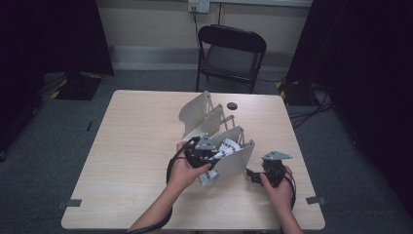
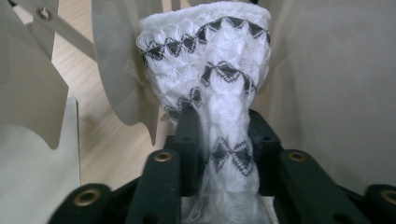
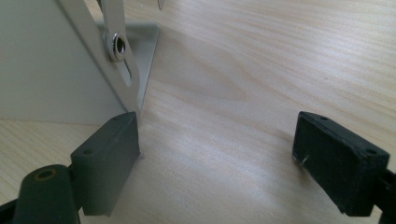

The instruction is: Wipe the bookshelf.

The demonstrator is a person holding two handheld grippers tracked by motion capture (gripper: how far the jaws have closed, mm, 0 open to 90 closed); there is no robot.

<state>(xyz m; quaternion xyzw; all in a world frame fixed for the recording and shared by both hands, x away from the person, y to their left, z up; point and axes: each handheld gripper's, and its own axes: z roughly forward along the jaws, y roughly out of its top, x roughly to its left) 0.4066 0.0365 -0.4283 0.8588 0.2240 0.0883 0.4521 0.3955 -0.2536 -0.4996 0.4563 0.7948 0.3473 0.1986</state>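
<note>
Left gripper (image 2: 219, 140) pinches a white patterned cloth (image 2: 215, 70) between the rack's (image 1: 234, 163) panels — right gripper (image 3: 217, 163) waits wide open near the table's (image 1: 126, 146) near-right corner, likely steadying.

We see a black folding chair (image 1: 232, 56) beyond the far edge of the light wooden table (image 1: 131, 146). Grey carpet (image 1: 44, 161) surrounds it, with a pale wall (image 1: 156, 24) behind and dark curtains (image 1: 360, 58) at both sides.

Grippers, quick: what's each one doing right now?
Left gripper: closed on the white patterned cloth, inside the folding rack.
Right gripper: open, holding nothing, above the table.
</note>
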